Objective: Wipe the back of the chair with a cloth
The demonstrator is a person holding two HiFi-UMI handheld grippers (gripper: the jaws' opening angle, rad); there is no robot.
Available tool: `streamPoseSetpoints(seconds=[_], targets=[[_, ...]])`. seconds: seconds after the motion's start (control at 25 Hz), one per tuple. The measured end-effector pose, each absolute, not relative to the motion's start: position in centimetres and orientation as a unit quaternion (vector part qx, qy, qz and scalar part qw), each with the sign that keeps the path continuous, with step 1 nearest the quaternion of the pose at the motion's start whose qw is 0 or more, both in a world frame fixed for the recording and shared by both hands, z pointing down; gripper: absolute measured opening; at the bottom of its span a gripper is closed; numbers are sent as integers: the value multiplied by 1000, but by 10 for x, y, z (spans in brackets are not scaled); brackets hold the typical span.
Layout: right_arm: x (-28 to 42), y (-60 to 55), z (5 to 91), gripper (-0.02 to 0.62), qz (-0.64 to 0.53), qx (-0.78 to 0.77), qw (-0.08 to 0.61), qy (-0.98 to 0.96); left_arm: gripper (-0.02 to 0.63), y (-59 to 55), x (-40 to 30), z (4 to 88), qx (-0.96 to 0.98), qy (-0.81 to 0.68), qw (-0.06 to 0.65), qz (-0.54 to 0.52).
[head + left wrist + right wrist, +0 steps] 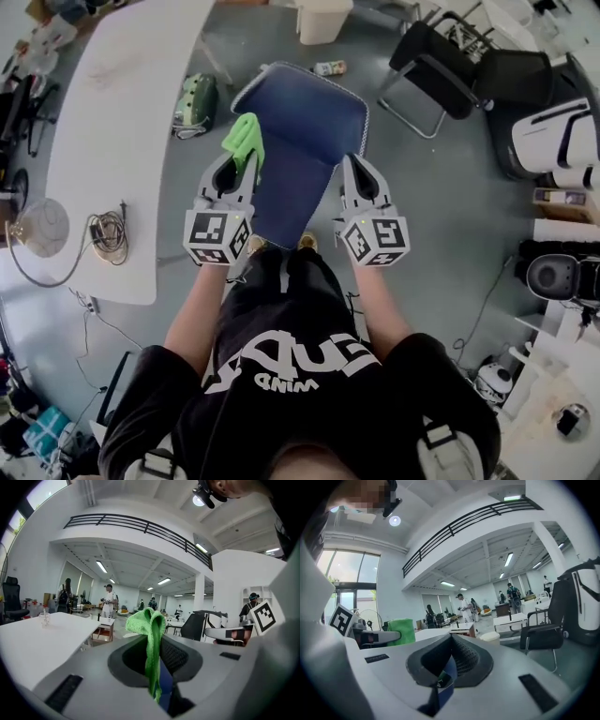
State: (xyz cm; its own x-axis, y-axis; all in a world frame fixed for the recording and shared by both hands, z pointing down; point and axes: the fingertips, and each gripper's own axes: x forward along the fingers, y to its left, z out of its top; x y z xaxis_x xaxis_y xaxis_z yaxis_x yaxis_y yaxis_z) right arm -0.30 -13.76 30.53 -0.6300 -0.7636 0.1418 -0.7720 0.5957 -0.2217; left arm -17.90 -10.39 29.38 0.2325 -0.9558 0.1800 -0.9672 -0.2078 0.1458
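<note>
Cloth [246, 139], bright green, is pinched between the fingers of your left gripper [234, 171]. It bunches out past the tips at the 9 o'clock edge of the blue chair [305, 150], which stands at your 12 o'clock. Your right gripper [359, 173] hovers by the chair's 4 o'clock edge, its fingers apparently pressed together on nothing.

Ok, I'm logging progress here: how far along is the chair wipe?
Done: the left gripper is shut on the cloth, so pickup is over. In hand: the cloth is at the chair's left edge; I cannot tell if they touch. The right gripper is shut and looks empty. Left: the wiping itself, since nothing shows any part wiped.
</note>
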Motion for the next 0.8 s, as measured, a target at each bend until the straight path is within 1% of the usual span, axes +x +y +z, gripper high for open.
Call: streamPoseSetpoints(seconds=[0.4,0.8], targets=[[-13,-152,324,-15,141,473,-14,-870,61,-146,-200,320,792,-599,113,33],[-19,-182,381,-15,134,467,13,-874,61,-188,-204,377,792,-600,109,38]])
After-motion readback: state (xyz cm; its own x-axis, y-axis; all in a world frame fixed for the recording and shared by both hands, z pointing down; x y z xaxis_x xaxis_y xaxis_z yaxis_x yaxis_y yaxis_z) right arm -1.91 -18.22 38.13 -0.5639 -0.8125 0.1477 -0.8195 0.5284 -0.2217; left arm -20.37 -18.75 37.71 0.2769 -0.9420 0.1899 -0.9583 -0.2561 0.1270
